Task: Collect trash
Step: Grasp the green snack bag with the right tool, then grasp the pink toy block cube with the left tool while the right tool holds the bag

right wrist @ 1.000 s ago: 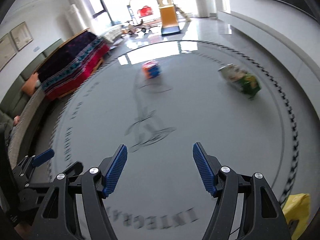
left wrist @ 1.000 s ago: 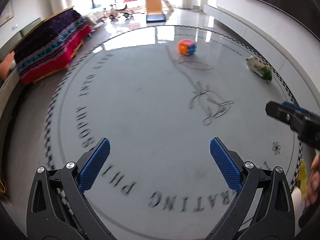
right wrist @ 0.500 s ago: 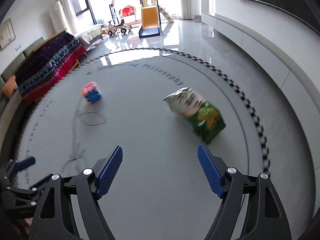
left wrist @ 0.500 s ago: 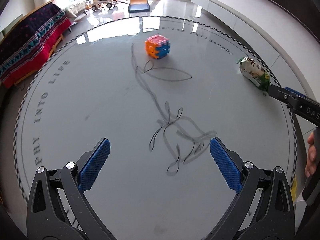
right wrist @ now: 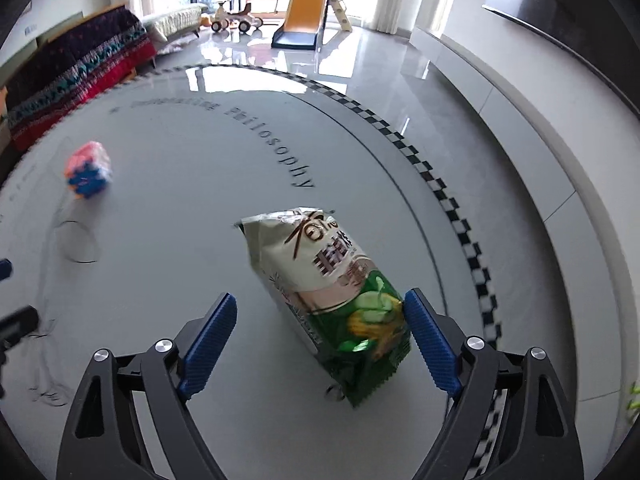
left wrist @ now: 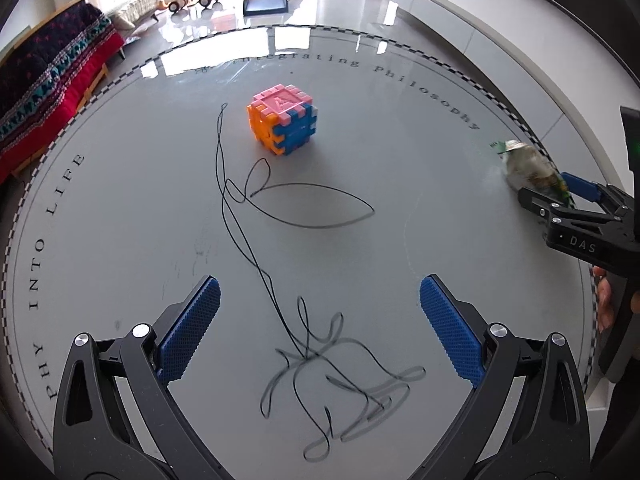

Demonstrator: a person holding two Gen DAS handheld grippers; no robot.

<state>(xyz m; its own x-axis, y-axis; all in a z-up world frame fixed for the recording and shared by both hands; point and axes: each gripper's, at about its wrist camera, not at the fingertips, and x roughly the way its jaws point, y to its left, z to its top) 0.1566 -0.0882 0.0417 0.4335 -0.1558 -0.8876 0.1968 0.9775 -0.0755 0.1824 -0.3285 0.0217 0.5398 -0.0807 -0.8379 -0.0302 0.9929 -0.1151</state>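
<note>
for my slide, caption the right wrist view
Open right gripper straddles an opened snack bag on the round grey table; a toy block cube sits farther left.

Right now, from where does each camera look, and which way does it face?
Left wrist: sits behind the open left tongs, facing across the round table toward the toy cube; the right tongs and some fingers show at right.
Right wrist: sits behind the open right tongs, facing the snack bag between them.
Shared: cube, bag, table.
</note>
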